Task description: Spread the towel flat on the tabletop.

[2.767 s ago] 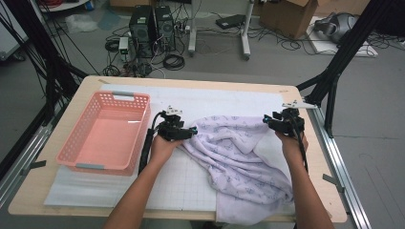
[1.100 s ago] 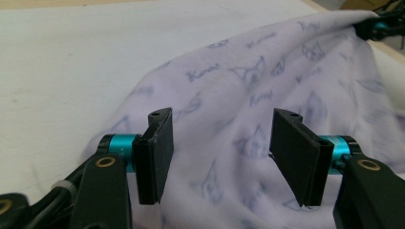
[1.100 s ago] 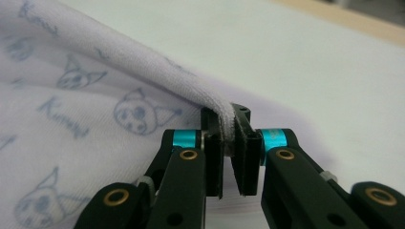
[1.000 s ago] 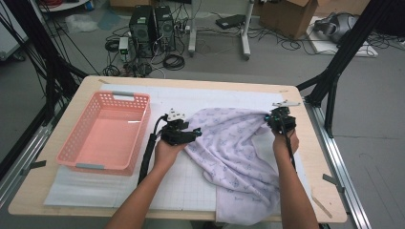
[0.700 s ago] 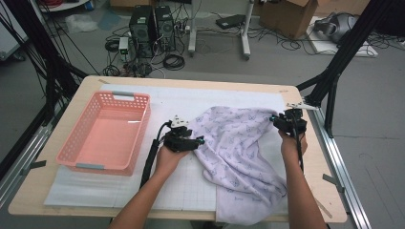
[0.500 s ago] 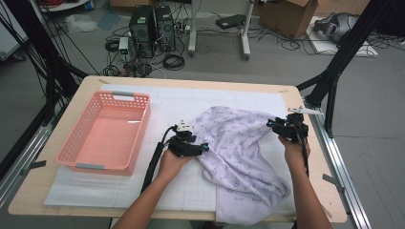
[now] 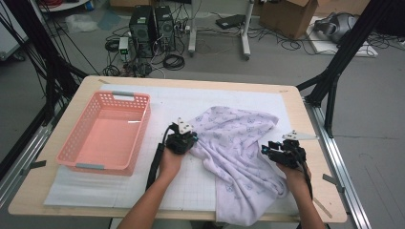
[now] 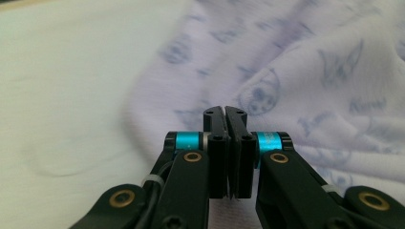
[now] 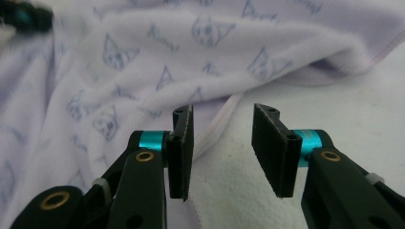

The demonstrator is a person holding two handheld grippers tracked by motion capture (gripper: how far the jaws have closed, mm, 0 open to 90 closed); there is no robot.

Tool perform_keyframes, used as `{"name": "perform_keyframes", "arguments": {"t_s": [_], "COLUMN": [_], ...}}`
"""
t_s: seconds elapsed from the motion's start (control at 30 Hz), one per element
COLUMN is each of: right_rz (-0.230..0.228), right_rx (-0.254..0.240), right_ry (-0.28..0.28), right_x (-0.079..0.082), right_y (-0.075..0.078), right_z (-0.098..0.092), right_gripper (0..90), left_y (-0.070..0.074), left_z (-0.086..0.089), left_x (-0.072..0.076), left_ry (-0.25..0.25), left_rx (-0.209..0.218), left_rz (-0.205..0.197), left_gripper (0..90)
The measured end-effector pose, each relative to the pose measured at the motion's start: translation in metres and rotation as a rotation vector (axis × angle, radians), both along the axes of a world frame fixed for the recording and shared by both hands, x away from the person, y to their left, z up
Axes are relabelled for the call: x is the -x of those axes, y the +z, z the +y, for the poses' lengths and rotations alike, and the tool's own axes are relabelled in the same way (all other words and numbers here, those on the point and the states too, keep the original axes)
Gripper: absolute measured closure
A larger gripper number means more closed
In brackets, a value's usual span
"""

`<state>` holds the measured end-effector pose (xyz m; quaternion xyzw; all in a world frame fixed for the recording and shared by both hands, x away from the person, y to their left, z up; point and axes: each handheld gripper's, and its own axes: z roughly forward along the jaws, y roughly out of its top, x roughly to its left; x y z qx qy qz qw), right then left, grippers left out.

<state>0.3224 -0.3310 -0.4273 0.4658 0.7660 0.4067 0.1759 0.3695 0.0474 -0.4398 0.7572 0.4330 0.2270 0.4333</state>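
One lilac printed cloth [image 7: 239,162] lies crumpled between the two grippers, one end draped over the table's near edge. Left gripper [image 8: 224,112]: jaws have just closed, now together on the cloth's left edge; a second ago they stood apart. Right gripper [image 9: 222,143]: jaws apart, the cloth's hem just ahead between them, nothing pinched; it has slid back from the far corner. One pink basket [image 7: 107,133] well left of the left gripper. One white mat [image 7: 167,191] on one wooden table [image 7: 305,129]; cables and computer towers [image 7: 153,24] on the floor beyond.
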Motion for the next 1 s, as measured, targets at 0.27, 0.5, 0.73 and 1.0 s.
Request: {"name": "perform_keyframes", "arguments": {"t_s": [0.27,0.5,0.73,1.0], "right_rz": [0.043,0.054,-0.090,-0.091], "right_rx": [0.049,0.189,0.252,0.149], "right_ry": [0.012,0.043,-0.233,-0.340], "right_x": [-0.024,-0.047,-0.065,-0.059], "right_y": [-0.009,-0.012,0.000,0.004], "right_z": [0.027,0.037,0.011,-0.012], "right_gripper": [54.9,86.3,87.3,76.6], "left_y": [0.005,0.006,0.006,0.002], "left_z": [0.022,0.020,0.019,0.019], "left_x": [-0.011,-0.007,0.000,0.014], "left_ry": [0.073,0.014,-0.038,-0.137], "left_rx": [0.075,0.115,0.177,0.190], "left_rz": [-0.007,0.024,0.051,0.107], "left_gripper": [81.4,60.1,47.2,44.1]}}
